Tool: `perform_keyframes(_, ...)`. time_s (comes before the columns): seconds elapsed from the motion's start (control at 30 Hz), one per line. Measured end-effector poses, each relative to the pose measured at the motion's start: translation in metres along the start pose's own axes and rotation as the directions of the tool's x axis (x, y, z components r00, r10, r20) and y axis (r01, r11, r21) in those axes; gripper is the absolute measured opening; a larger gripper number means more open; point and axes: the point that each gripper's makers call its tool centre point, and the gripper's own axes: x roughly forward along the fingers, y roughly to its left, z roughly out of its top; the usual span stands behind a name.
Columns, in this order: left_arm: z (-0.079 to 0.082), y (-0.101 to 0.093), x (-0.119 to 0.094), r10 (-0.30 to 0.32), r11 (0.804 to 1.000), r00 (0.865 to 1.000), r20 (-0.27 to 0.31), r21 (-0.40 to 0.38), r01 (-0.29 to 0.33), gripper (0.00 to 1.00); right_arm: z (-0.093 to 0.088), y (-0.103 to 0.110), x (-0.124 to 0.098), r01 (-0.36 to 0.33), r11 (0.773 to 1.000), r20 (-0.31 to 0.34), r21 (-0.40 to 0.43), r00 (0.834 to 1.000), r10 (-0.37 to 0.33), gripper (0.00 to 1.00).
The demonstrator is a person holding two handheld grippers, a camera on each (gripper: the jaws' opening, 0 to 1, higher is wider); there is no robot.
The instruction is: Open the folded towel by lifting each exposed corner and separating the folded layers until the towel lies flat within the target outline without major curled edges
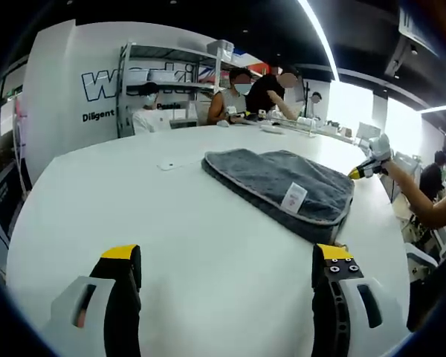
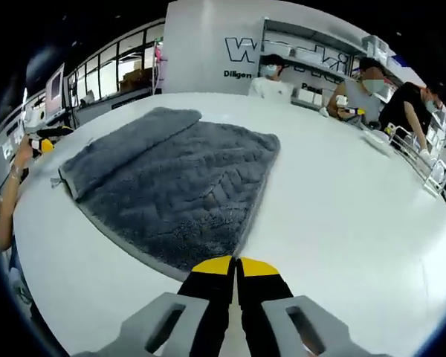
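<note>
Right gripper (image 2: pixel 236 262) jaws closed, empty, at towel (image 2: pixel 175 186) edge; left gripper (image 1: pixel 227 264) jaws spread. Towel folded; corner lift required next.

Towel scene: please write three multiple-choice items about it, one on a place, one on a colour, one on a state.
1. Where does the towel lie?
A. on the white table
B. on a shelf
C. on the floor

2. What colour is the towel?
A. red
B. grey
C. yellow

3. How do the jaws of the left gripper stand?
A. shut together
B. wide apart
C. clamped on the towel

Answers:
1 A, it rests on the round tabletop.
2 B, its pile is dark grey in both views.
3 B, bare table shows between them, while the right gripper has its tips together.
</note>
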Motion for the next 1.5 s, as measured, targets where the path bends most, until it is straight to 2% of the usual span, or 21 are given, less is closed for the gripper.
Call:
perform_keyframes(0.1, 0.001, 0.002, 0.0, 0.0, 1.0, 1.0, -0.001, -0.001, 0.0, 0.94, -0.002, -0.009, -0.001, 0.037, 0.999, -0.009, -0.03, 0.999, -0.037, 0.0)
perform_keyframes(0.53, -0.001, 0.001, 0.0, 0.0, 1.0, 1.0, -0.004, -0.004, 0.0, 0.94, -0.008, -0.03, -0.005, 0.115, 0.99, -0.036, -0.081, 0.992, -0.119, 0.0)
perform_keyframes(0.7, -0.002, 0.0, 0.0, 0.001, 1.0, 1.0, -0.007, -0.006, -0.001, 0.94, -0.009, -0.044, -0.006, 0.161, 0.98, -0.043, -0.117, 0.985, -0.167, 0.0)
perform_keyframes(0.93, -0.002, 0.001, 0.001, 0.001, 1.0, 1.0, -0.008, -0.007, -0.001, 0.94, -0.009, -0.05, -0.006, 0.185, 0.972, -0.036, -0.141, 0.981, -0.192, 0.0)
perform_keyframes(1.0, -0.002, 0.0, 0.0, 0.001, 1.0, 1.0, -0.007, -0.007, -0.001, 0.94, -0.007, -0.048, -0.007, 0.186, 0.964, -0.029, -0.191, 0.98, -0.195, 0.05)
perform_keyframes(1.03, -0.002, 0.0, 0.0, 0.001, 1.0, 1.0, -0.007, -0.007, -0.001, 0.94, -0.005, -0.046, -0.009, 0.179, 0.966, -0.02, -0.185, 0.982, -0.186, 0.12)
perform_keyframes(1.07, -0.002, 0.0, 0.0, 0.002, 1.0, 1.0, -0.007, -0.008, -0.002, 0.94, 0.003, -0.043, -0.011, 0.191, 0.972, 0.017, -0.137, 0.982, -0.19, 0.2)
perform_keyframes(1.1, -0.002, 0.0, 0.001, 0.003, 1.0, 1.0, -0.007, -0.009, -0.003, 0.94, 0.009, -0.045, -0.013, 0.205, 0.971, 0.044, -0.127, 0.979, -0.201, 0.29)
perform_keyframes(1.13, -0.002, 0.0, 0.001, 0.004, 1.0, 1.0, -0.007, -0.008, -0.004, 0.94, 0.023, -0.046, -0.018, 0.235, 0.965, 0.098, -0.113, 0.969, -0.225, 0.36)
perform_keyframes(1.23, 0.0, -0.001, 0.001, 0.004, 1.0, 1.0, -0.001, -0.005, -0.004, 0.94, 0.055, -0.044, -0.031, 0.298, 0.946, 0.192, -0.128, 0.943, -0.271, 0.39)
perform_keyframes(1.3, 0.001, -0.002, 0.0, 0.002, 1.0, 1.0, 0.002, -0.004, -0.002, 0.94, 0.072, -0.035, -0.033, 0.296, 0.946, 0.23, -0.129, 0.937, -0.262, 0.43)
perform_keyframes(1.33, 0.001, -0.003, 0.0, 0.003, 1.0, 1.0, 0.003, -0.005, -0.003, 0.94, 0.082, -0.026, -0.031, 0.274, 0.953, 0.247, -0.125, 0.939, -0.238, 0.47)
perform_keyframes(1.4, 0.003, -0.002, 0.0, 0.007, 1.0, 1.0, 0.01, -0.009, -0.007, 0.93, 0.099, 0.001, -0.021, 0.17, 0.977, 0.267, -0.125, 0.954, -0.132, 0.56)
perform_keyframes(1.47, 0.002, -0.005, 0.001, 0.003, 1.0, 1.0, 0.012, -0.011, -0.003, 0.93, 0.123, 0.028, -0.01, 0.084, 0.99, 0.315, -0.114, 0.948, -0.044, 0.69)
perform_keyframes(1.5, 0.003, -0.004, 0.001, 0.002, 1.0, 1.0, 0.013, -0.013, -0.002, 0.93, 0.133, 0.036, -0.004, 0.072, 0.99, 0.336, -0.123, 0.941, -0.027, 0.76)
